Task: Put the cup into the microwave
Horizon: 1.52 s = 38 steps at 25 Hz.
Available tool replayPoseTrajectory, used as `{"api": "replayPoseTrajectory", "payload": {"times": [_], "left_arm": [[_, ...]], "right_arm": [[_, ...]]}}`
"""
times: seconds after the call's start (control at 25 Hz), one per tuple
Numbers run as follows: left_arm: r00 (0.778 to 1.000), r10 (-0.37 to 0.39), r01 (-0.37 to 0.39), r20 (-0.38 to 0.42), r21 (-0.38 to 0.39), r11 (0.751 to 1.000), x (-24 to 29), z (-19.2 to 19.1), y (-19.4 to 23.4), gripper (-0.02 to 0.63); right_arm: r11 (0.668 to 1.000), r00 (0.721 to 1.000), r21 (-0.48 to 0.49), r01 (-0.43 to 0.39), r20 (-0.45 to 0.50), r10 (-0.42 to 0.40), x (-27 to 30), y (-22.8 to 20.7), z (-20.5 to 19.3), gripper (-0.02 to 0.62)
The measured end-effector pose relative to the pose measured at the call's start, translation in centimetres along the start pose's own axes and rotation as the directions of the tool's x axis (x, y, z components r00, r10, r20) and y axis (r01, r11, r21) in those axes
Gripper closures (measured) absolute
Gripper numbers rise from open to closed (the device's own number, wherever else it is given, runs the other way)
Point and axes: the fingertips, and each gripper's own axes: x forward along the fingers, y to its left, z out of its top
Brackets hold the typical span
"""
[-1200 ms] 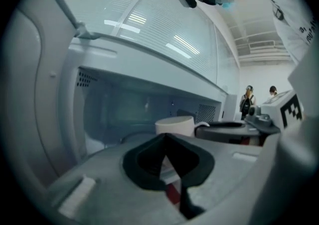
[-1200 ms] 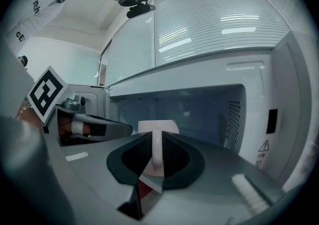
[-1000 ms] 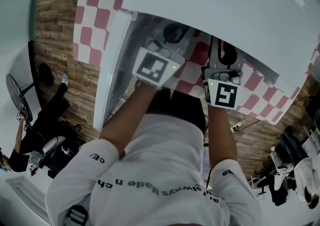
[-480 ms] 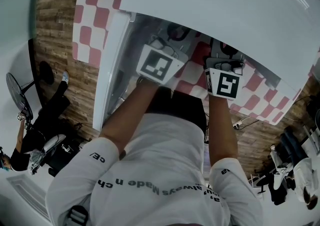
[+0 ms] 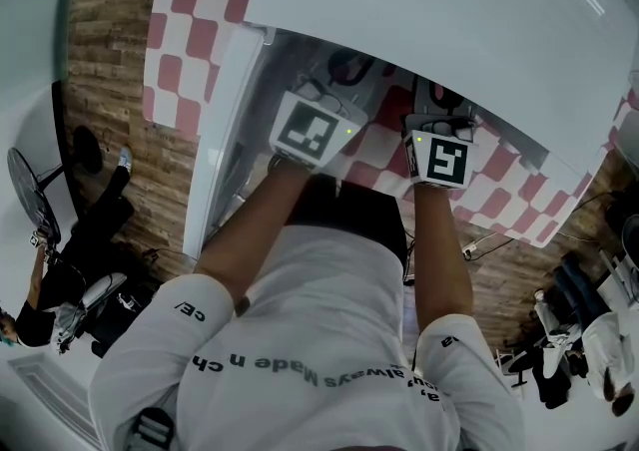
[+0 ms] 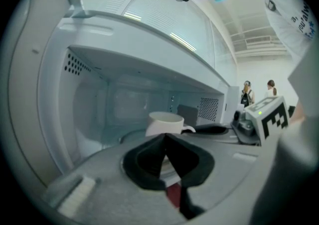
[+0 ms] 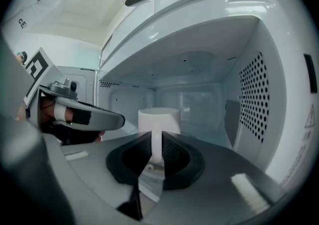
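Over the last 1 second the right gripper (image 7: 156, 133) had pushed deeper into the microwave (image 7: 256, 94), and the cup (image 7: 158, 118) now stood inside. Its jaws apparently pinched the handle (image 7: 156, 150). The left gripper (image 6: 165, 135) was closed on nothing. Only release remained.

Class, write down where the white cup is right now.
In the right gripper view the white cup is mid-cavity inside the microwave, its handle gripped by the right hand-held gripper, with the left hand-held gripper to its left.
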Motion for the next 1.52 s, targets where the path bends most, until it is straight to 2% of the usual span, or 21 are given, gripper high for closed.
{"api": "replayPoseTrajectory", "payload": {"times": [0.08,0.16,0.4,0.68,1.08,1.28,1.52], "left_arm": [[1.0,0.003,-0.003,-0.013,-0.011,1.0,-0.4,0.2,-0.1,0.602],[1.0,0.008,-0.008,-0.011,-0.034,0.999,-0.9,0.7,-0.3,0.602],[0.996,0.006,-0.01,-0.088,-0.051,0.999,-3.1,1.0,-1.7,0.602],[0.996,-0.005,0.001,-0.087,-0.054,0.999,-6.0,4.1,-3.4,0.602],[0.999,-0.033,0.033,0.0,-0.052,0.998,-10.5,12.7,-5.9,0.603],[0.997,-0.061,0.062,0.039,-0.032,0.998,-12.4,17.0,-7.2,0.603],[0.992,-0.103,0.103,0.074,-0.006,0.995,-14.8,21.2,-8.1,0.602]], "right_arm": [[1.0,1.0,0.011,0.005,-0.023,-0.005,-0.1,-0.2,0.0,0.537],[1.0,0.999,0.018,0.013,-0.04,-0.012,-0.5,-0.4,0.2,0.494],[1.0,0.997,0.015,0.014,-0.071,-0.013,-3.3,-0.3,2.2,0.502],[1.0,0.996,0.003,-0.008,-0.094,0.008,-6.9,0.9,5.8,0.526],[0.999,0.996,-0.001,-0.045,-0.073,0.045,-12.4,2.8,14.5,0.546],[0.998,0.998,0.021,-0.063,-0.029,0.064,-14.7,3.8,19.7,0.552],[0.995,0.995,-0.006,-0.1,0.007,0.1,-17.1,5.1,25.4,0.554]]}}
